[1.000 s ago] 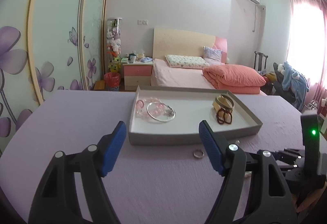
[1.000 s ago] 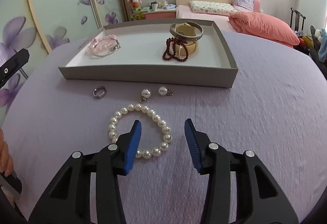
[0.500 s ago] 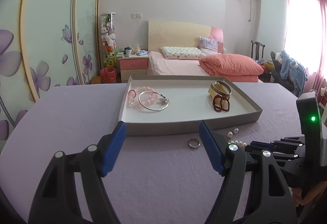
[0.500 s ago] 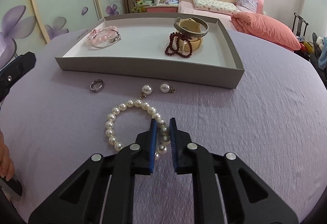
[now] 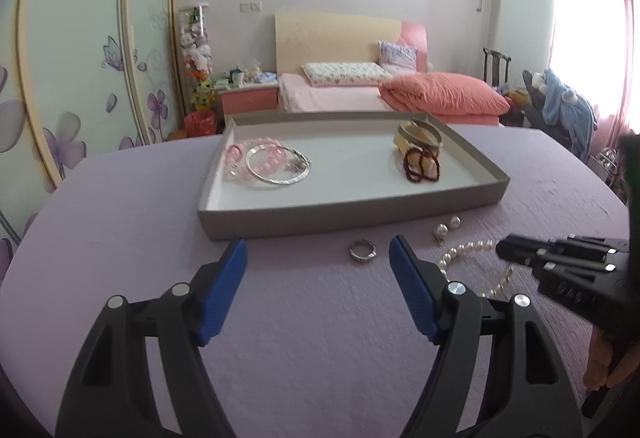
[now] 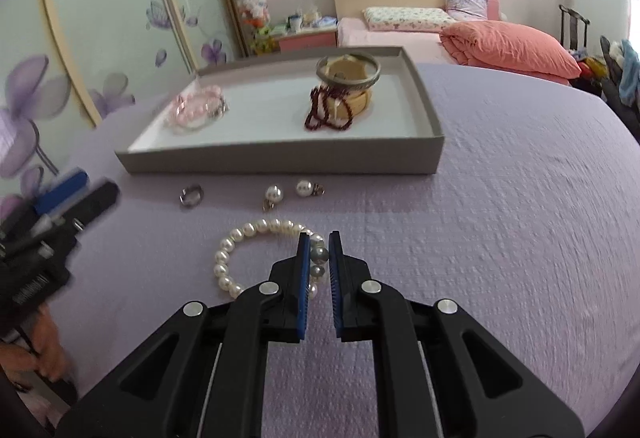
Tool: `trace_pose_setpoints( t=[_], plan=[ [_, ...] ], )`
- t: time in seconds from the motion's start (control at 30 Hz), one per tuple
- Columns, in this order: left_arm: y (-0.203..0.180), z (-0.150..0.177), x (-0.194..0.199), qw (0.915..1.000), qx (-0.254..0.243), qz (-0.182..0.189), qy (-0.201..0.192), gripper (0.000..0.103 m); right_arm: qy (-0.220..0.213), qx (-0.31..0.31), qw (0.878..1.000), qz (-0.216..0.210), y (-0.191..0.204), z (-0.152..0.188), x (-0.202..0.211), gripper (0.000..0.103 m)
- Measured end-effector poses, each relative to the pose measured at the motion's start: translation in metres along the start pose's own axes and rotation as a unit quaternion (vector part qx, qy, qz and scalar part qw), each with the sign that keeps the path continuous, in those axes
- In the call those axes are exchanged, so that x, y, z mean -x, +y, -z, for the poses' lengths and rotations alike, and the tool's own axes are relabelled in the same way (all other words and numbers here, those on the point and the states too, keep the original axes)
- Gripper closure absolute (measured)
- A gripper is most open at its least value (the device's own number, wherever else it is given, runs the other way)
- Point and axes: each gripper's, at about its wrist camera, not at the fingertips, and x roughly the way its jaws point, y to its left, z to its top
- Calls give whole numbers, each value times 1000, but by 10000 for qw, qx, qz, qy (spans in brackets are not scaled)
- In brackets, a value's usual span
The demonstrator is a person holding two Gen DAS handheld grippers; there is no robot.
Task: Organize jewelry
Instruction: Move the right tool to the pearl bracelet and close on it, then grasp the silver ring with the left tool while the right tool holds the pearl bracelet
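Note:
A grey tray [image 5: 352, 212] [image 6: 280, 160] on the purple cloth holds pink and silver bracelets [image 5: 268, 164] [image 6: 198, 108] at its left and a gold bangle with dark red beads [image 5: 420, 152] [image 6: 340, 98] at its right. In front of it lie a silver ring [image 5: 362, 251] [image 6: 191, 195], two pearl earrings [image 5: 447, 227] [image 6: 288, 192] and a white pearl bracelet [image 6: 248, 238] [image 5: 466, 256]. My right gripper [image 6: 319, 256] is shut on the pearl bracelet's near right side. My left gripper [image 5: 318, 258] is open and empty, just left of the ring.
The purple cloth [image 5: 140, 222] [image 6: 520, 198] covers the table around the tray. Beyond the table stand a bed with an orange quilt [image 5: 440, 98], a pink nightstand [image 5: 248, 98] and a flowered wardrobe [image 5: 80, 58]. My left gripper shows at the left of the right wrist view [image 6: 60, 202].
My right gripper came down over the pearl bracelet and shut on its beads. My left gripper swung right and closer to the table, bringing the ring and pearls into its view.

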Motion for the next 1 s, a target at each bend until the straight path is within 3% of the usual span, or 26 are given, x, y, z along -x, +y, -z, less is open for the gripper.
trace_pose_setpoints(
  t=[0.37,0.6,1.0],
  plan=[
    [-25,-3,-39,9969,-189,-36,764,32,-529,-492,9971,-255,-23,-9,26,93],
    [-29,-9,-73,9911,20,-8,1329,50,-507,-543,9966,-365,-27,-8,22,93],
    [-31,-14,-80,9912,-28,3,1327,75,-519,-541,9962,-438,-29,-8,22,93]
  ],
)
